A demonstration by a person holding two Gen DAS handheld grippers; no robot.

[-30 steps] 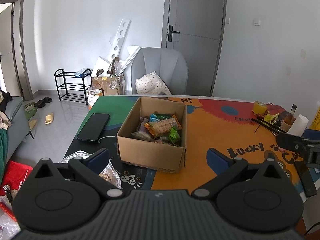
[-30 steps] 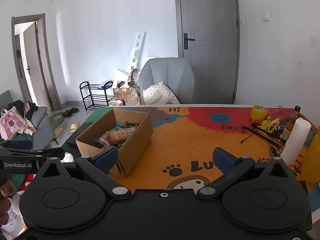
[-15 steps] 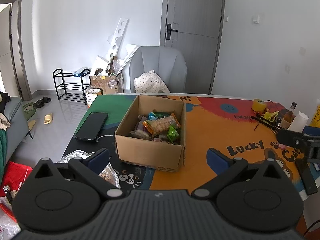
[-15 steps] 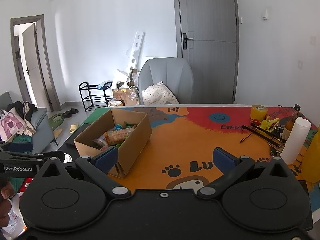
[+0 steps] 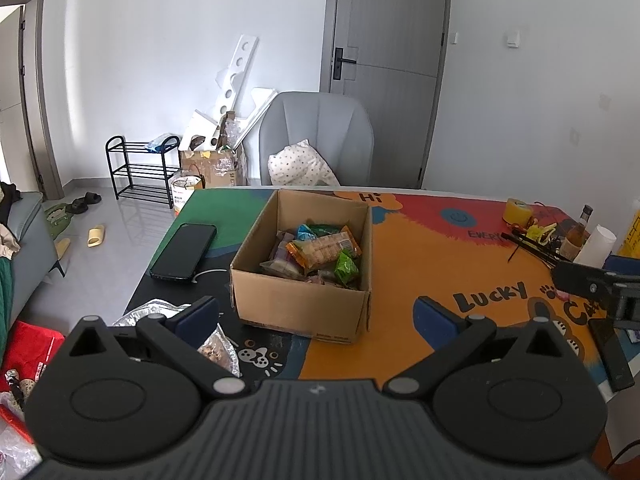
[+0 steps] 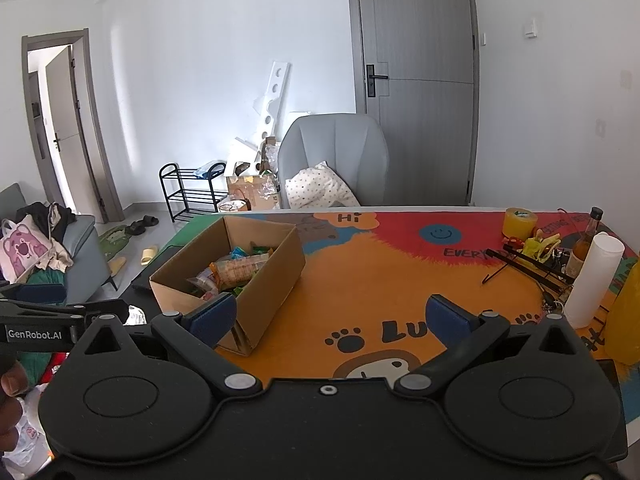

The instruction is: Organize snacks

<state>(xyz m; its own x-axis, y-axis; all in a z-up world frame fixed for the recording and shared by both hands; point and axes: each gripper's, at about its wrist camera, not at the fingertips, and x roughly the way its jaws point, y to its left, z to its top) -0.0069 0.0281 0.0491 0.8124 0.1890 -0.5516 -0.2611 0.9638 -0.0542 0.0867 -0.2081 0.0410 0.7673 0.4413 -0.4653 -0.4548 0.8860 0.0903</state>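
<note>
I see a plain brown cardboard box [image 5: 300, 304] with snack packets [image 5: 320, 254] inside in orange, green, blue and purple. The table [image 6: 380, 280] has a cloth of orange, red, green and dark blue, with black letters and black paw prints. The phone [image 5: 184, 251] is black. My left gripper [image 5: 316, 314] and right gripper [image 6: 330, 316] are black with dark blue pads. The chair [image 5: 318, 132] is grey, and its pillow [image 5: 298, 166] is white with small dots.
</note>
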